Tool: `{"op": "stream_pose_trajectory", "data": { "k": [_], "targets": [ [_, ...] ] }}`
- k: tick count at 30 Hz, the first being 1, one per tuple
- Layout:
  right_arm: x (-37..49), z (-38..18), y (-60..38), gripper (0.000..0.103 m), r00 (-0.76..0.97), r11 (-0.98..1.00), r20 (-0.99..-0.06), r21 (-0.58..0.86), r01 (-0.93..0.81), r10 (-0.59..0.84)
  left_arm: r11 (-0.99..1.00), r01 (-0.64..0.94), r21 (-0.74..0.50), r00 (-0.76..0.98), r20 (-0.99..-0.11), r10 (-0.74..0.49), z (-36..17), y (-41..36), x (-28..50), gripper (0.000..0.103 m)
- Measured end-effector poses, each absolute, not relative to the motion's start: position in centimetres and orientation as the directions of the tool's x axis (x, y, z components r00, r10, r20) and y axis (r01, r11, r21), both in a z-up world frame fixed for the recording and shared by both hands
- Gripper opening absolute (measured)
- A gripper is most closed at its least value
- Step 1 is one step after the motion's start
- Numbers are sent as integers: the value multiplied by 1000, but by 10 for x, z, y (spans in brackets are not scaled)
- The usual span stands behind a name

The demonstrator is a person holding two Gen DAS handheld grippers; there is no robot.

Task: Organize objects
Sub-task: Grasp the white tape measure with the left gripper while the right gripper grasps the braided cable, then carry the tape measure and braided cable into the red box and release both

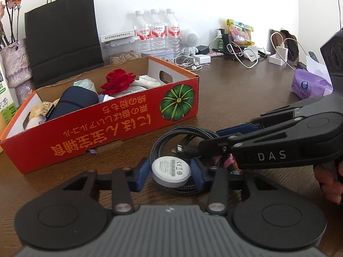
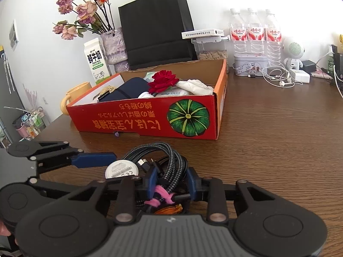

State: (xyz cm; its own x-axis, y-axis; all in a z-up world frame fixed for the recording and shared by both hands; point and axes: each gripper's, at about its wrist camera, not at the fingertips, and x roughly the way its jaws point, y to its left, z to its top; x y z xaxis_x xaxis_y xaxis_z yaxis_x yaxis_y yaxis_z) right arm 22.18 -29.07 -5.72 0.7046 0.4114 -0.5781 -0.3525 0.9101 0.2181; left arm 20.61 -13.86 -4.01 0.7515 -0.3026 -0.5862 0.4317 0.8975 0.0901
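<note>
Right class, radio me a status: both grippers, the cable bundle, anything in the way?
Left gripper shut on white puck. Right gripper shut on cable bundle. Bundle on table, short of red box. Nothing between.

Red box (image 2: 150,117) (green pumpkin print), black-and-grey braided cable (image 2: 171,160), blue fingers (image 1: 200,171).

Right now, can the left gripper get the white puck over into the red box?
Probably yes: the left gripper is closed on the white puck, and the red box beyond is open-topped. But the braided cable, gripped by the right gripper, may tether it.
</note>
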Motion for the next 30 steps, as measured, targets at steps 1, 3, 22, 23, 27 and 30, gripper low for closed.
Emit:
{"op": "stream_pose_trajectory", "data": {
  "k": [1, 3, 22, 23, 27, 30],
  "targets": [
    [221, -57, -291, 29, 706, 911, -577, 216, -352, 410, 897, 432, 99, 757, -581, -300, -41, -139, 205, 41],
    [221, -58, -290, 29, 710, 912, -575, 212, -351, 407, 895, 433, 108, 762, -574, -299, -41, -139, 203, 41],
    [215, -61, -283, 19, 747, 930, -558, 158, -331, 361, 932, 358, 45, 813, -506, -288, -30, -106, 195, 40],
    [214, -61, -282, 19, 749, 931, -557, 155, -329, 358, 938, 345, 41, 820, -500, -280, -29, -102, 194, 40],
    [213, -61, -283, 19, 755, 931, -548, 166, -326, 362, 956, 294, 18, 841, -481, -250, -24, -84, 194, 40],
    [207, -56, -285, 28, 782, 932, -507, 169, -321, 361, 967, 253, 3, 853, -472, -222, -22, -69, 194, 41]
  ]
}}
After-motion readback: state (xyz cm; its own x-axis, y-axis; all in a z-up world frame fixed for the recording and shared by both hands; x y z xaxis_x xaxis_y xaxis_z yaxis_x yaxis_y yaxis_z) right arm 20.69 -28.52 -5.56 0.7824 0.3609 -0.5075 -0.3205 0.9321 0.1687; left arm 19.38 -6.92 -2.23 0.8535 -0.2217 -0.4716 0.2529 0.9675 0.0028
